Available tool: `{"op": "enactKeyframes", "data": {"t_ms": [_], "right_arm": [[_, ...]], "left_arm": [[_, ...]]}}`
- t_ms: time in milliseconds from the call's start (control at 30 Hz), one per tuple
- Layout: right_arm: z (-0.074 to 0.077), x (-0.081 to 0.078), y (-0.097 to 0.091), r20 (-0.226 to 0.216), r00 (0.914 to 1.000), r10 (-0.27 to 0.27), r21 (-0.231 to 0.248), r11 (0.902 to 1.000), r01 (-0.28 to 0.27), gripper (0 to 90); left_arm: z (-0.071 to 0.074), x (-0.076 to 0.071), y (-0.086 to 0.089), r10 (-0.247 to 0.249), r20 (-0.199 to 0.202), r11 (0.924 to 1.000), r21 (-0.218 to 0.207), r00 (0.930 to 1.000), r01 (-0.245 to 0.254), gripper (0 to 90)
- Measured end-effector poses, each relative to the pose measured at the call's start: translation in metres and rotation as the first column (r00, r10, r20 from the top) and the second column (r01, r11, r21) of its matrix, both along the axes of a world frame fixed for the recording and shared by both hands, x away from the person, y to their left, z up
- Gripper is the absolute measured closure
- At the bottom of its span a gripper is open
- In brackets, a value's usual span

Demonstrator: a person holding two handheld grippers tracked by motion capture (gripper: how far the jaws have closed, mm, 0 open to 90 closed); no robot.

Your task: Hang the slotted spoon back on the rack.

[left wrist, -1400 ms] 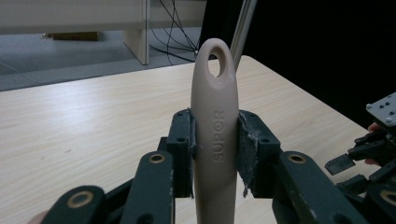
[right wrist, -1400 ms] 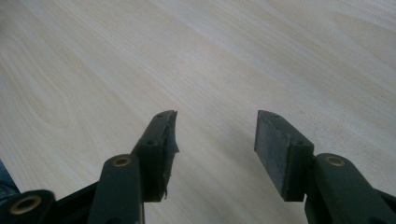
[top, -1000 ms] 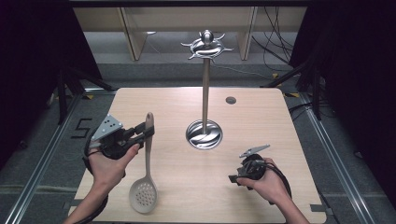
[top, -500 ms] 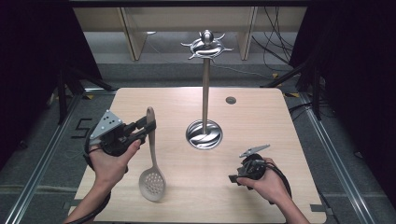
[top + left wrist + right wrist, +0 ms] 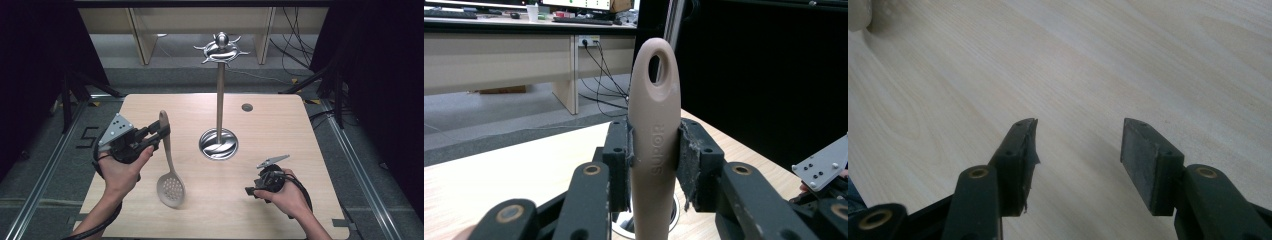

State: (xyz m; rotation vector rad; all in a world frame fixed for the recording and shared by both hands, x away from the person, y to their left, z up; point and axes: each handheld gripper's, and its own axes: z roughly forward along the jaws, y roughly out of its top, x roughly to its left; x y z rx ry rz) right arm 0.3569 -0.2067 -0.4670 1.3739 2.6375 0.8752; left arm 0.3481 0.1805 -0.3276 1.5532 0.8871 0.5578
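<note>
1. The left hand-held gripper (image 5: 159, 132) pinches the beige handle of the slotted spoon (image 5: 167, 165) between its pads, well below the hanging hole; the perforated head hangs below it, close over the bench (image 5: 280, 130). The grip sits far from the head, so I judge the spoon could swing or slip.
2. The stand (image 5: 219, 100) rises just beyond and right of that hand-held gripper; a hasty swing could knock it.
3. The right hand-held gripper (image 5: 1078, 145) is spread wide, empty, low over bare wood.

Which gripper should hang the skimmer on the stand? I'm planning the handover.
Left, probably: the left gripper grips the skimmer beside the stand; the right gripper is open over the table.
</note>
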Motion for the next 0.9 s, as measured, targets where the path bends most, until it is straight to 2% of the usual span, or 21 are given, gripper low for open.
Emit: {"op": "enactKeyframes", "data": {"t_ms": [167, 233, 433, 900], "right_arm": [[0.000, 0.000, 0.000, 0.002, 1.0000, -0.001, 0.001, 1.0000, 0.001, 48.6], [-0.001, 0.001, -0.001, 0.023, 0.9996, 0.017, 0.013, 0.9998, -0.018, 48.6], [-0.001, 0.001, -0.001, 0.030, 0.9994, 0.016, 0.016, 0.9997, -0.016, 48.5], [-0.001, 0.001, -0.001, 0.031, 0.9994, 0.016, 0.016, 0.9997, -0.016, 48.4]], "left_arm": [[0.002, 0.001, -0.002, -0.005, 0.003, 1.0000, -0.002, 1.0000, 0.005, 67.5], [0.003, 0.001, -0.003, -0.007, 0.008, 1.0000, -0.004, 0.9999, 0.007, 67.4], [0.006, 0.003, -0.004, -0.011, 0.013, 0.9999, -0.008, 0.9998, 0.012, 67.4], [0.018, 0.009, -0.010, -0.020, 0.037, 0.9997, -0.011, 0.9991, 0.021, 67.4]]}}
